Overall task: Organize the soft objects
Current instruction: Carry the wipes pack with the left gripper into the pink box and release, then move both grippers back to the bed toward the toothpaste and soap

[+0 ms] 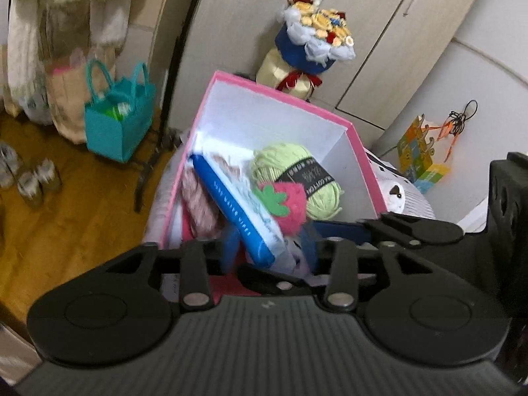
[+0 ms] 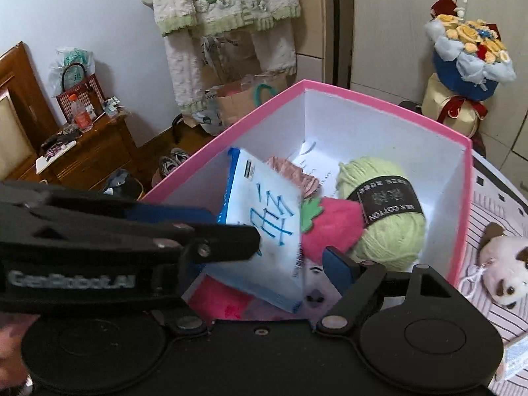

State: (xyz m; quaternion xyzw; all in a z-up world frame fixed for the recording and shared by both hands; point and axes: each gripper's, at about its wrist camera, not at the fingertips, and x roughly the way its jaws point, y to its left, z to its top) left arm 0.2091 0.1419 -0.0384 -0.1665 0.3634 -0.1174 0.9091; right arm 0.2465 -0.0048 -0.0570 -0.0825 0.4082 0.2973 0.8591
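A pink box point(image 1: 231, 83) with white inside holds a green yarn ball point(image 1: 297, 178), a pink strawberry plush point(image 1: 290, 208), pinkish yarn point(image 1: 201, 198) and a blue-and-white soft pack point(image 1: 237, 208). My left gripper point(image 1: 269, 247) hovers over the box's near edge, its blue fingers spread around the pack's lower end. In the right wrist view the box point(image 2: 379, 99) holds the same yarn ball point(image 2: 382, 211), strawberry point(image 2: 330, 227) and pack point(image 2: 264, 231). My right gripper point(image 2: 264, 250) is open over the box; the left gripper crosses in front of its left finger.
A plush dog point(image 2: 505, 270) lies on the striped bedding point(image 2: 488, 204) right of the box. A flower bouquet point(image 1: 313, 36) stands behind by the wardrobe. A teal bag point(image 1: 115, 122) and shoes point(image 1: 29, 178) sit on the wooden floor at left. A wooden nightstand point(image 2: 85, 155) stands at left.
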